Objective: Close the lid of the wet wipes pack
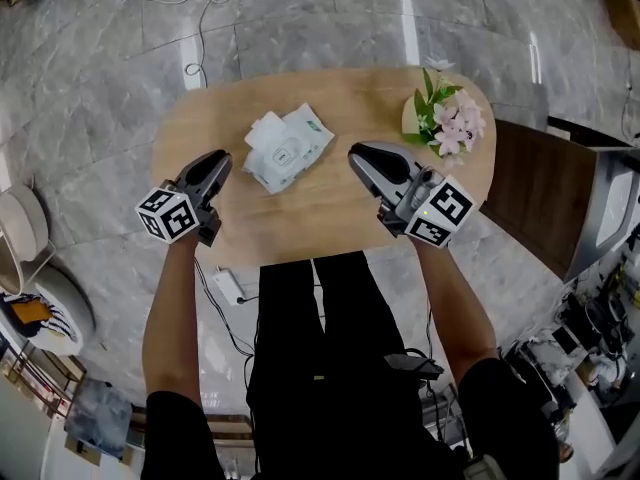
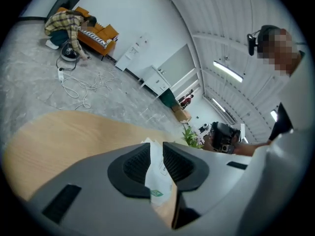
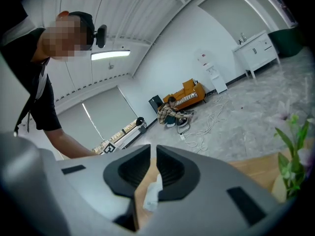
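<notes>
Left tool (image 1: 220, 158) and right tool (image 1: 356, 154) are both drawn in to a slit, with nothing pinched. Between and just beyond their tips we note the wet wipes pack (image 1: 292, 150) on the table (image 1: 330, 213), lid (image 1: 265, 130) raised. Risk, in our view: the pack looks light and loose, so a one-sided push could skid it or leave the lid unlatched. Forearms extended, tools angled inward, clear of the pack.

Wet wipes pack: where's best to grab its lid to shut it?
Probably the raised white flap on the wet wipes pack, far-left end, from the left gripper side: it stands up off the flat pack, leaving a free edge to pinch and fold down.
</notes>
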The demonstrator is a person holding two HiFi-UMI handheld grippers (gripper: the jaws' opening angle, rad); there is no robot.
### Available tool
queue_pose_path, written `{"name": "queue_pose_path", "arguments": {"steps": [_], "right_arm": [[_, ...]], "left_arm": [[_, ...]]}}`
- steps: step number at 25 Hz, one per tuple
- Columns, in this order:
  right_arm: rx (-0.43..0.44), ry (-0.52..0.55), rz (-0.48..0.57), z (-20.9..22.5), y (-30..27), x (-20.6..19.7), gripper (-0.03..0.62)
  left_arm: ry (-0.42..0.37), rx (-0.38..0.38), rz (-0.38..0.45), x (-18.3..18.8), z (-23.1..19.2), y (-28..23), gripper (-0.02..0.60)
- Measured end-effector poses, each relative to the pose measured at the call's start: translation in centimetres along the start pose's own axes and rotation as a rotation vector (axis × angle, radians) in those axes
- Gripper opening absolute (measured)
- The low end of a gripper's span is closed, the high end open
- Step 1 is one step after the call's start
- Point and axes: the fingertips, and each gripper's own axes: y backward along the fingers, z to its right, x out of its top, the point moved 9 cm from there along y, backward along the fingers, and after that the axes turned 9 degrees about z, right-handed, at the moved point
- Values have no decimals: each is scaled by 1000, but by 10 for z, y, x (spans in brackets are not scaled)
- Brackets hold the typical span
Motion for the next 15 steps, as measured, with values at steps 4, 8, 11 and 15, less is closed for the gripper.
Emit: {"name": "queue_pose_path", "arguments": {"steps": [4, 8, 11, 15], "right_arm": [[3, -25, -11, 13, -7, -16, 32], [7, -43, -16, 25, -11, -32, 32], [2, -55, -22, 30, -9, -42, 32], [-8, -59, -33, 39, -5, -48, 32]], "left_arm": [[55, 10, -48, -11, -19, -15, 96], [69, 26, -91, -20, -35, -33, 106], [96, 23, -117, -28, -42, -43, 107], [155, 9, -141, -31, -47, -54, 107]]}}
